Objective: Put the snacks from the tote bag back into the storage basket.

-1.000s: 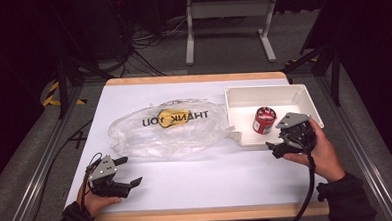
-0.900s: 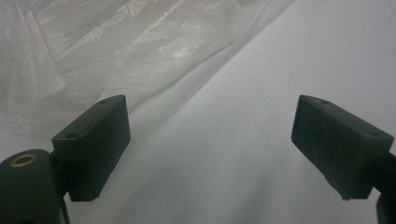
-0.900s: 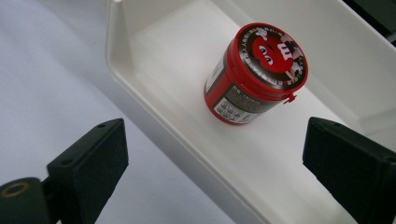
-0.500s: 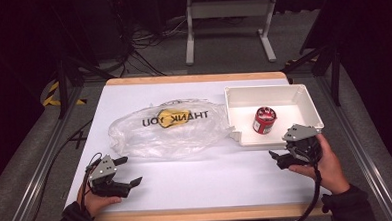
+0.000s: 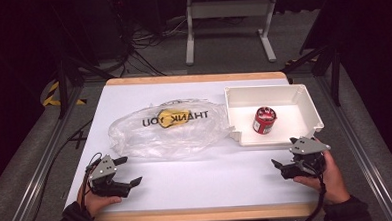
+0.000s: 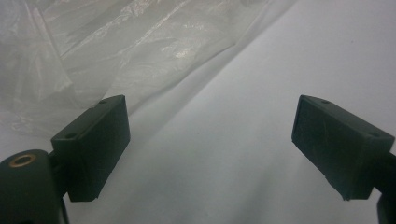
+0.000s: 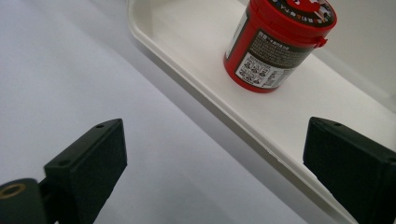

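At lower right, the right gripper (image 5: 288, 167) sits spread and empty below the tray (image 5: 275, 138); lift over its rim, then straddle the red canister (image 5: 263, 120) squarely.

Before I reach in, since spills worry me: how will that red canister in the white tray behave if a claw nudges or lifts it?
The red canister stands upright in the white tray and looks rigid, so it should hold its shape. Its round body would probably roll if tipped over. The glossy label may be somewhat slippery.
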A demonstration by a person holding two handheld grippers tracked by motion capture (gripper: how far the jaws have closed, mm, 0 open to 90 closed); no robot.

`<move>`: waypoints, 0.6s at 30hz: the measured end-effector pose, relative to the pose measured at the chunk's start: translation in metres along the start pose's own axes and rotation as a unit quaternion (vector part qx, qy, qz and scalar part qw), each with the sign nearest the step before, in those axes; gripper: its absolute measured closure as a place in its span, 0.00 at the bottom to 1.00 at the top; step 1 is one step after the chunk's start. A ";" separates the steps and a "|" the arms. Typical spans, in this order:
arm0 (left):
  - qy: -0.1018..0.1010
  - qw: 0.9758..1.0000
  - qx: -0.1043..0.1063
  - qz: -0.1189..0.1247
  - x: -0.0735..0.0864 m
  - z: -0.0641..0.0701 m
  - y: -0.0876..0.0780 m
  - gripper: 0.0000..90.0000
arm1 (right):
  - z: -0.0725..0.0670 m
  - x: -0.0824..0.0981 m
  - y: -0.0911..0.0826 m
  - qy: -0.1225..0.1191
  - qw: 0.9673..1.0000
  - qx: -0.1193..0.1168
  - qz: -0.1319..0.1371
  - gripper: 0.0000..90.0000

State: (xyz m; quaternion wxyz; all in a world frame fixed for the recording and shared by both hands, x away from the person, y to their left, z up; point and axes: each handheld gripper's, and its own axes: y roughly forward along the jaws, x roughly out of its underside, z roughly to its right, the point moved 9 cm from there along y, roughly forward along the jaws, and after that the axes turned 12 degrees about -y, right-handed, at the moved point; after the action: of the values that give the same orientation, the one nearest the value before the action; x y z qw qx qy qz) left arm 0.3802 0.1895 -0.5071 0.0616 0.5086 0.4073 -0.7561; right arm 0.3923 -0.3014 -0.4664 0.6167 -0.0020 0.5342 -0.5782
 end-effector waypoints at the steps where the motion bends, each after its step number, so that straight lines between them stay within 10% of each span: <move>1: -0.001 1.000 0.000 0.001 0.000 0.000 0.000 0.14 | 0.000 0.004 0.000 0.010 1.000 0.003 0.017 0.08; 9: -0.007 1.000 0.002 0.000 0.000 -0.001 0.000 0.14 | 0.008 0.034 0.002 0.073 0.995 0.053 0.048 0.09; 18: 0.000 1.000 -0.008 0.011 -0.001 0.000 -0.002 0.13 | 0.008 0.038 0.001 0.079 0.994 0.056 0.057 0.07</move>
State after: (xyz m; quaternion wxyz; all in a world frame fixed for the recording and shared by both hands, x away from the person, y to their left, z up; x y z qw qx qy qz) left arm 0.3796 0.1904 -0.5057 0.0740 0.5125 0.4079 -0.7520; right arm 0.3890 -0.3334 -0.4884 0.6039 0.1086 0.5468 -0.5697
